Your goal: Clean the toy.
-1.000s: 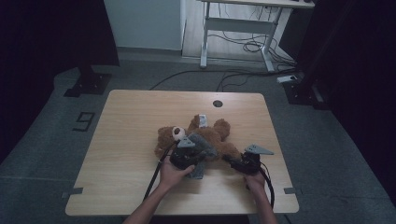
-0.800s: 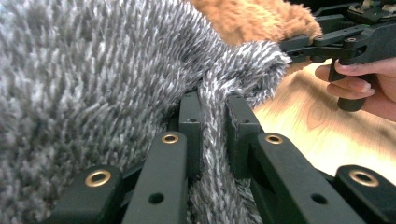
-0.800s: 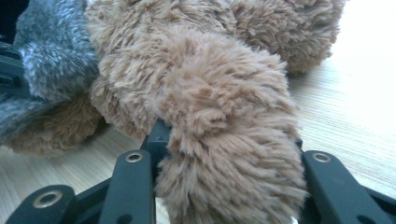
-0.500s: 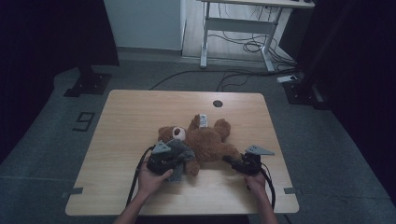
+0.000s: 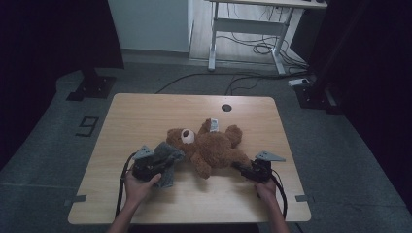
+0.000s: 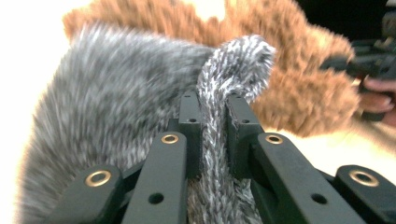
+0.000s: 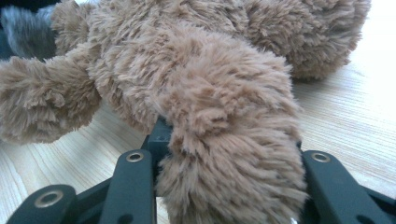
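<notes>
The brown plush teddy bear (image 5: 214, 148) lies on its back near the middle of the pale wooden surface (image 5: 145, 111), head toward the left edge, one leg reaching toward the near right corner. The left gripper (image 5: 154, 165) is clamped narrowly on a fold of grey, fuzzy knitted cloth (image 5: 167, 154), most likely a small garment, which sits just beside the bear's head toward the near left; in the left gripper view the fold (image 6: 215, 140) is pinched tight between the black jaws. The right gripper (image 5: 250, 171) has just been closing and grips the bear's leg (image 7: 233, 154), pinning the toy in place. The step in hand looks like working the garment off, or onto, the bear; which one cannot be told. The next move probably calls for a steady hold on the leg while the cloth is drawn clear. Whether the cloth touches the head is hard to make out, and a small tag-like piece (image 5: 214, 125) by the bear's far paw is too small to read.
</notes>
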